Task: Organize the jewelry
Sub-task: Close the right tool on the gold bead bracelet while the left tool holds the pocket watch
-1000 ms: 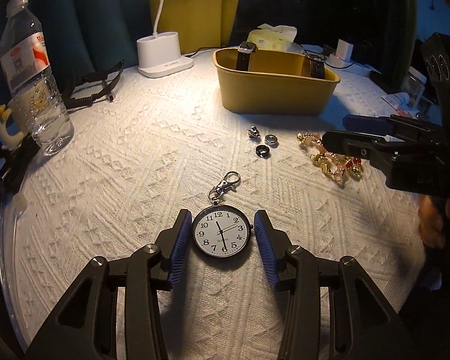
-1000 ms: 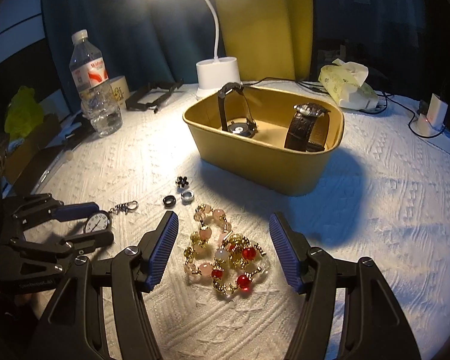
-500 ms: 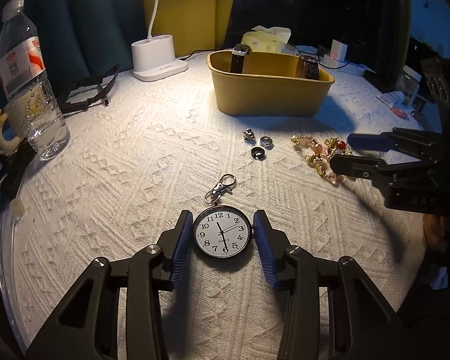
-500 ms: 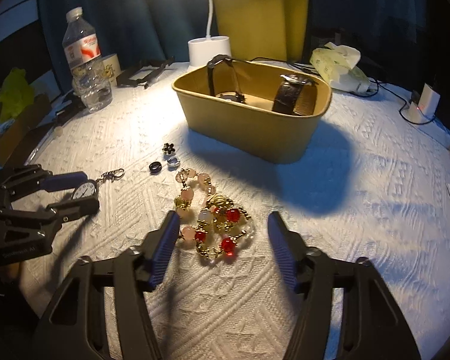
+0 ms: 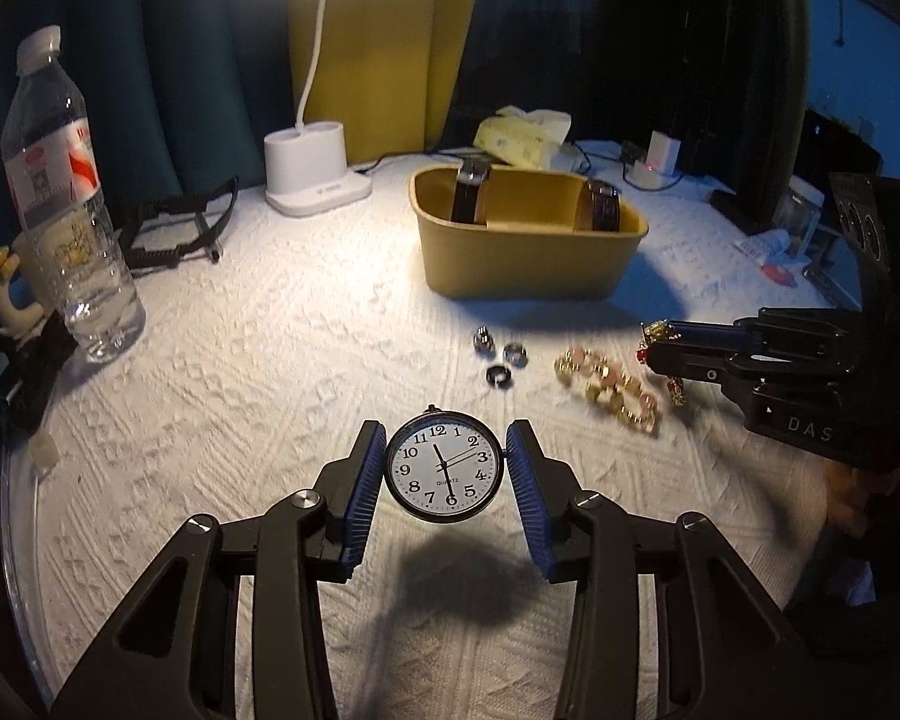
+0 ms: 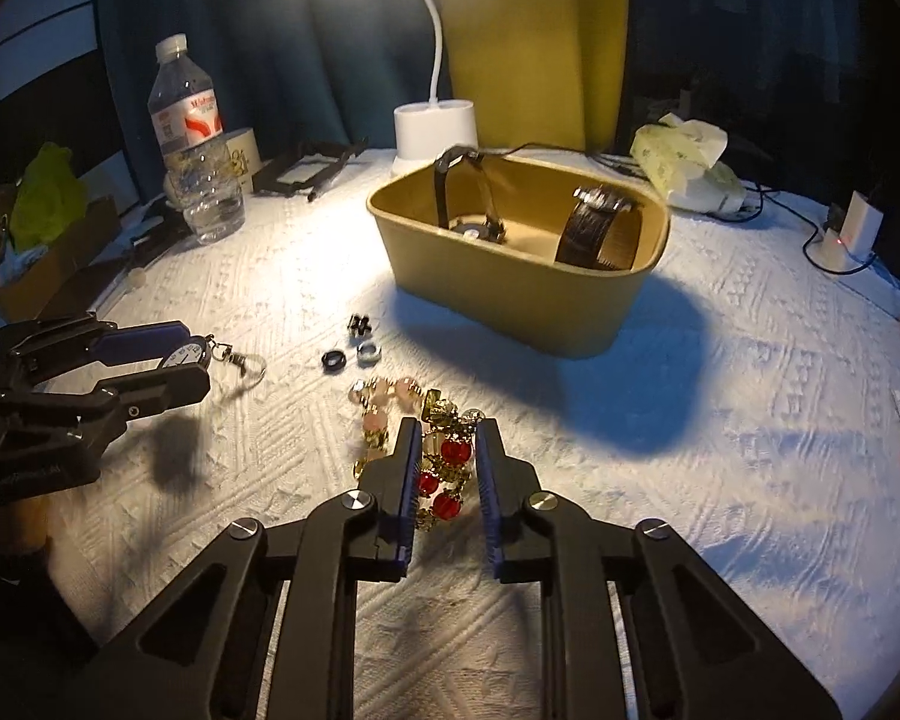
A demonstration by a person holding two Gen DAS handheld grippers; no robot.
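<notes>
My left gripper (image 5: 445,463) is shut on a round pocket watch (image 5: 444,467) with a white dial and holds it above the white cloth; its clip hangs below, seen in the right wrist view (image 6: 234,357). My right gripper (image 6: 448,459) is shut on a red and gold bead bracelet (image 6: 444,471). A pink and gold bracelet (image 5: 609,387) lies beside it on the cloth. Three small rings (image 5: 501,357) lie in front of a yellow tub (image 5: 528,261) that holds two wristwatches (image 6: 594,228).
A water bottle (image 5: 60,192) stands at the left. A white desk lamp (image 5: 315,171) stands behind the tub. A tissue pack (image 6: 687,159), a charger (image 6: 858,228) and cables lie at the back right. Black frames (image 5: 180,228) lie at the back left.
My left gripper closed on the pocket watch and lifted it off the cloth. My right gripper closed on the red and gold bracelet.
</notes>
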